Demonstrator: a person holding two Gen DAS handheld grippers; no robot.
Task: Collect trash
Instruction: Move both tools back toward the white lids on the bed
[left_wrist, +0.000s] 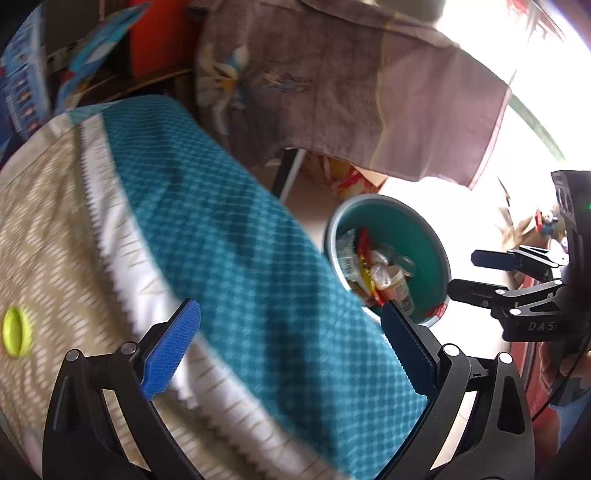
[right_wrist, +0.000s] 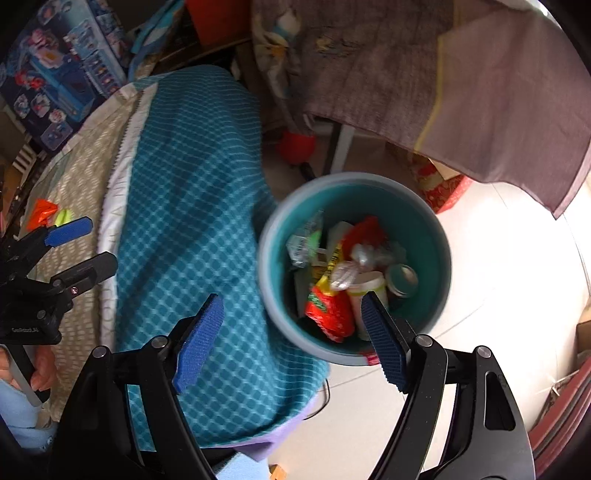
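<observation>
Surroundings: A bed with a teal checked blanket (right_wrist: 192, 206) fills the area to your left. A mauve cloth (right_wrist: 480, 92) hangs above and behind the bin. A toy box (right_wrist: 62, 77) stands at the far corner of the bed.
Obstruction: The blanket edge drapes just beside the bin's left rim. The hanging cloth overlaps the space above the bin's far side.
Bin: The teal trash bin (right_wrist: 432, 236) stands upright on the pale floor, mouth facing up, between the bed and the cloth.
Bin contents: Red and yellow wrappers (right_wrist: 328, 310), clear plastic, a white cup and a can lie in a jumble; no common long axis can be told.
Remaining trash: An orange wrapper (right_wrist: 42, 212) and a yellow-green piece (right_wrist: 62, 217) lie on the beige sheet (left_wrist: 44, 229), well apart from the bin.
Left gripper (left_wrist: 290, 343): Your fingers are spread wide over the blanket, holding nothing.
Right gripper (right_wrist: 291, 339): Your fingers are spread wide above the bin's near rim, holding nothing.
</observation>
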